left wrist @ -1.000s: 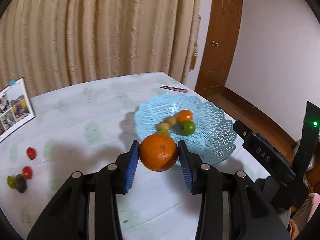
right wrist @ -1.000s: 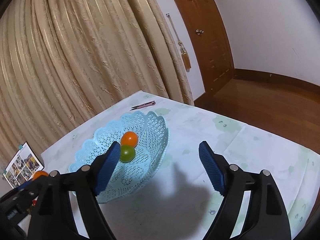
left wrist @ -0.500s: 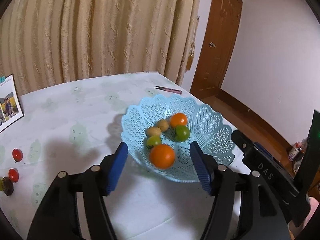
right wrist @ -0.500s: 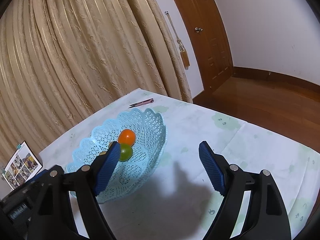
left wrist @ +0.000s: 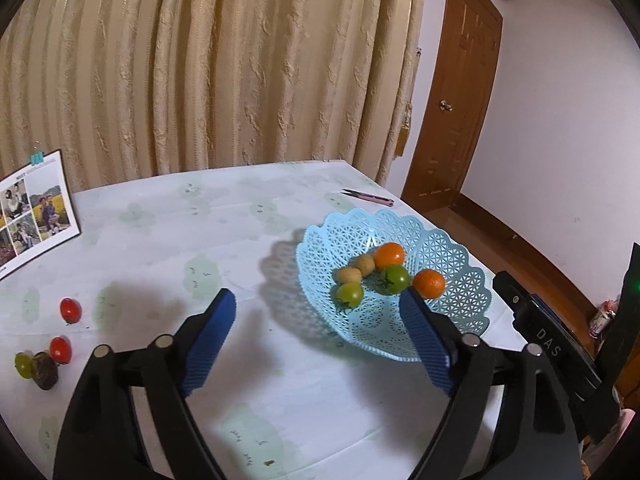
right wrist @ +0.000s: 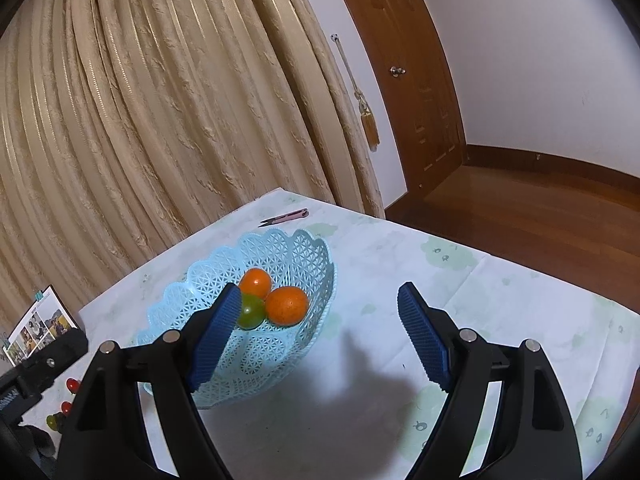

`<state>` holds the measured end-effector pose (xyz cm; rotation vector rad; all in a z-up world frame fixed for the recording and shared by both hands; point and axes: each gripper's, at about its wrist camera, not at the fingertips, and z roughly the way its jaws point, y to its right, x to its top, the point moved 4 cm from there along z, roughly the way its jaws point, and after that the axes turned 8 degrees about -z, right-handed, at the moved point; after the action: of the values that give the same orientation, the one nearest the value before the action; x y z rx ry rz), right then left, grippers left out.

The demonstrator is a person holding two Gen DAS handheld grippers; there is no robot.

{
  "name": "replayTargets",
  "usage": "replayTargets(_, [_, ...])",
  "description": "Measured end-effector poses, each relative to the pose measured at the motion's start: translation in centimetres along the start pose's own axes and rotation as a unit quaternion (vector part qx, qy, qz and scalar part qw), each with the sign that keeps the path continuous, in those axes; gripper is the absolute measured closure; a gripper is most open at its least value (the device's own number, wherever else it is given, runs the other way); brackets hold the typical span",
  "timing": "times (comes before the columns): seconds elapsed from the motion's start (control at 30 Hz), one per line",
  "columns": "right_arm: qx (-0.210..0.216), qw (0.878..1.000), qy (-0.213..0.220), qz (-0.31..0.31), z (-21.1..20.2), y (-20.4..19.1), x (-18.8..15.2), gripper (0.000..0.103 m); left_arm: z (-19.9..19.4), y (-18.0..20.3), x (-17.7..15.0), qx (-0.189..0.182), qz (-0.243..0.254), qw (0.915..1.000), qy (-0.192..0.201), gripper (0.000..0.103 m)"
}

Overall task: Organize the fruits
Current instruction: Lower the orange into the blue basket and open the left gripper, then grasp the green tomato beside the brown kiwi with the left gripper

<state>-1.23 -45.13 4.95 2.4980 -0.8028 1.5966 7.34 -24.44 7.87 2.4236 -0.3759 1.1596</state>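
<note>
A light blue lattice basket (left wrist: 460, 312) (right wrist: 304, 248) sits on the table. It holds an orange mandarin (left wrist: 429, 283) (right wrist: 287, 305), a second orange fruit (left wrist: 389, 255) (right wrist: 255, 281), two green tomatoes (left wrist: 349, 294) (left wrist: 396, 278) and two small tan fruits (left wrist: 347, 274). My left gripper (left wrist: 316, 312) is open and empty, just left of and above the basket. My right gripper (right wrist: 320, 308) is open and empty over the table beside the basket. Two red cherry tomatoes (left wrist: 70, 309) (left wrist: 60, 349), a green fruit (left wrist: 24, 365) and a dark fruit (left wrist: 45, 370) lie at the table's left.
A photo card (left wrist: 32, 212) stands at the back left. Small pink snips (left wrist: 368, 197) (right wrist: 285, 217) lie behind the basket. Curtains hang behind the table. The table edge and a wooden floor (right wrist: 540, 208) are to the right, with a door (left wrist: 456, 92) beyond.
My left gripper opened and let the orange mandarin go; it now lies in the basket. The left gripper then drew back and up. The right gripper stayed open and barely moved.
</note>
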Motion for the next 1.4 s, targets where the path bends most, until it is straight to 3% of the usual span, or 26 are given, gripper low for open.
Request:
replayTargets(0.5, [0.001, 0.999, 0.035, -0.038, -1.6, -1.6, 0.3, 0.019, -3.8, -4.0, 1.5, 0.042, -0.007, 0.9983, 0.039, 0.015])
replayTargets(0.83, [0.004, 0.998, 0.044, -0.054, -1.8, -2.2, 0.3, 0.016, -6.3, -9.7, 2.3, 0.091, -0.041, 0.9934, 0.057, 0.015])
replayTargets(1.1, [0.012, 0.996, 0.054, -0.063, -2.1, -2.6, 0.3, 0.016, -8.4, -16.0, 1.0, 0.142, -0.077, 0.9853, 0.054, 0.015])
replayTargets(1.4, [0.011, 0.996, 0.051, -0.077, -1.9, -3.2, 0.2, 0.016, -9.1, -23.3, -1.5, 0.212, -0.123, 0.9689, 0.03, 0.015])
